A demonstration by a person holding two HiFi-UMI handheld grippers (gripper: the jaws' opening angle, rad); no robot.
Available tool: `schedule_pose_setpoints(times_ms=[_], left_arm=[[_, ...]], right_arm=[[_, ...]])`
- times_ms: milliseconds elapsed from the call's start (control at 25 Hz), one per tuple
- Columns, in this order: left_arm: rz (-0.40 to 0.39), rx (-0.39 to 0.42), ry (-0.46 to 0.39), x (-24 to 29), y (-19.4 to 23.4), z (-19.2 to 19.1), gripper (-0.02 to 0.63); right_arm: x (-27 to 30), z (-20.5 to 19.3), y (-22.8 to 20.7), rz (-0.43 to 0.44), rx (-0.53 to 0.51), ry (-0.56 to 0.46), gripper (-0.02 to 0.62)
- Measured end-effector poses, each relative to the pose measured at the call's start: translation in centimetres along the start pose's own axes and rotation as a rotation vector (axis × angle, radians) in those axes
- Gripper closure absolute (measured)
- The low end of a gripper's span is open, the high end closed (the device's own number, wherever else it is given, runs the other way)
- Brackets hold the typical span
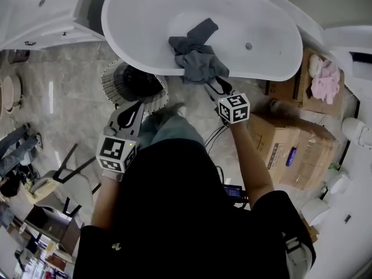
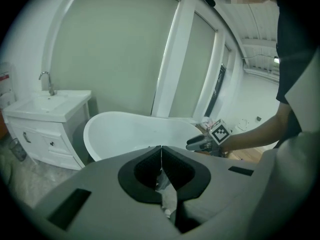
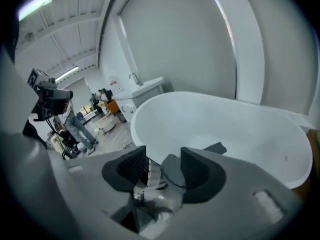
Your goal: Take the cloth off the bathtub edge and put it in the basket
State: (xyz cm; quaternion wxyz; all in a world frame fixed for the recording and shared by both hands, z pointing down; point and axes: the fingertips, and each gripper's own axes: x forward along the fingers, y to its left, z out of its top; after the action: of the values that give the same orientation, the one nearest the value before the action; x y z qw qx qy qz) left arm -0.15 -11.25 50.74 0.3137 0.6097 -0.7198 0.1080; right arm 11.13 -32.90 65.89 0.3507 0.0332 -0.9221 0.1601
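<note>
A grey cloth [image 1: 196, 56] hangs over the near rim of the white bathtub [image 1: 139, 22], partly inside and partly outside it. Below the rim to the left stands a black basket [image 1: 135, 85] with a striped edge. My right gripper [image 1: 217, 86] is at the cloth's lower right edge. In the right gripper view its jaws [image 3: 164, 167] stand apart with a fold of the cloth [image 3: 172, 173] between them, loose. My left gripper [image 1: 135, 110] hovers just below the basket; its jaws [image 2: 161, 156] are shut, with nothing in them.
Cardboard boxes [image 1: 290, 147] stand to the right of the tub, one with a pink cloth [image 1: 325, 81] on it. A white vanity cabinet [image 1: 40, 10] is at the far left. A chair [image 1: 58, 176] and clutter fill the lower left floor.
</note>
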Motion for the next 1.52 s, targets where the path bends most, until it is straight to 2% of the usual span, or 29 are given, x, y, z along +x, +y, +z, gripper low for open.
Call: schedule_pose_setpoints(times_ms=[160, 280, 560, 760, 880, 1240, 1280, 1320, 1520], left_arm=[[0.039, -0.021, 0.021, 0.0, 0.7, -0.6, 0.591], [0.068, -0.04, 0.041, -0.1, 1.2, -1.8, 0.591], [0.114, -0.089, 0.096, -1.1, 2.1, -6.6, 0.591], [0.159, -0.144, 0.135, -1.8, 3.2, -9.0, 0.591], [0.166, -0.155, 0.144, -2.2, 3.4, -10.1, 0.591], [0.175, -0.173, 0.154, -3.8, 4.5, -12.3, 0.591], [0.176, -0.176, 0.154, -3.9, 4.6, -12.4, 0.591], [0.176, -0.179, 0.153, -4.1, 4.7, -12.5, 0.591], [0.169, -0.199, 0.136, -4.6, 5.5, -12.8, 0.591]], right_arm=[[4.1, -2.3, -1.8, 0.039, -0.069, 0.111, 0.325], [7.3, -4.6, -3.0, 0.055, -0.145, 0.2, 0.308], [13.9, -10.3, -4.7, 0.099, -0.309, 0.37, 0.178], [17.1, -13.1, -5.0, 0.1, -0.383, 0.468, 0.133], [18.8, -14.0, -5.4, 0.089, -0.458, 0.509, 0.132], [21.6, -15.5, -6.3, 0.035, -0.58, 0.621, 0.133], [21.7, -15.4, -6.4, 0.024, -0.588, 0.628, 0.155], [21.6, -15.3, -6.5, 0.017, -0.6, 0.639, 0.211], [21.1, -15.4, -5.9, 0.046, -0.74, 0.707, 0.309]])
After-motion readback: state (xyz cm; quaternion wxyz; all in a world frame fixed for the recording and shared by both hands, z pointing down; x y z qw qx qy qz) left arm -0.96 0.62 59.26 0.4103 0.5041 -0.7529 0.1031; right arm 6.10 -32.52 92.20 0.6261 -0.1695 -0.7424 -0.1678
